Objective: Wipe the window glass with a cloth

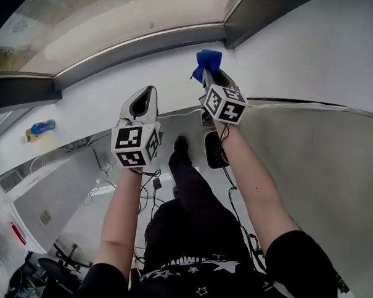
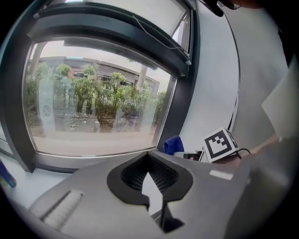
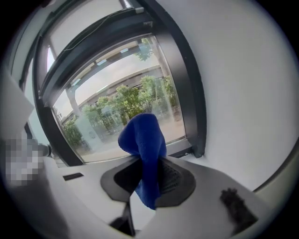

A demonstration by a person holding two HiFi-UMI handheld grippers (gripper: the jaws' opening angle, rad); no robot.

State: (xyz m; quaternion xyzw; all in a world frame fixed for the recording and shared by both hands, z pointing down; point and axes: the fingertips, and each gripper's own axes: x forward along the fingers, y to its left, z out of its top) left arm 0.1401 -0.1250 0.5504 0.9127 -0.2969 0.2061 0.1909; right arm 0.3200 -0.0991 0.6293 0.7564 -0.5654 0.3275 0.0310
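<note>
Daylight comes through a wide window glass (image 2: 98, 112) set in a dark frame (image 2: 183, 100), with trees and a building outside and a white wall (image 3: 243, 93) running off to the right. Both grippers are raised toward the pane from below. The right gripper (image 3: 147, 179) is clenched on the blue cloth (image 3: 142, 144). The fold is pinched low between the pads, so a rounded wad stands up past the tips, and that wad, not the hard jaws, would meet the glass. In the head view the wad sits near the frame's lower right corner and appears short of the pane, so I judge that the wiping stroke is not yet under way from this pose. That corner looks like a sensible place to start, with room to sweep left across the pane. The left gripper (image 2: 150, 179) has its jaws drawn together on nothing; only a pale sliver of background shows through the hollow between the pads. It is held beside the right one and a little lower, apart from the cloth, probably to stay out of the wiping path. A small blue bottle (image 1: 40, 128) lies well off to the left and has no part in this. The pinch on the cloth looks narrow, so hard pressure against the glass could drag it loose.
</note>
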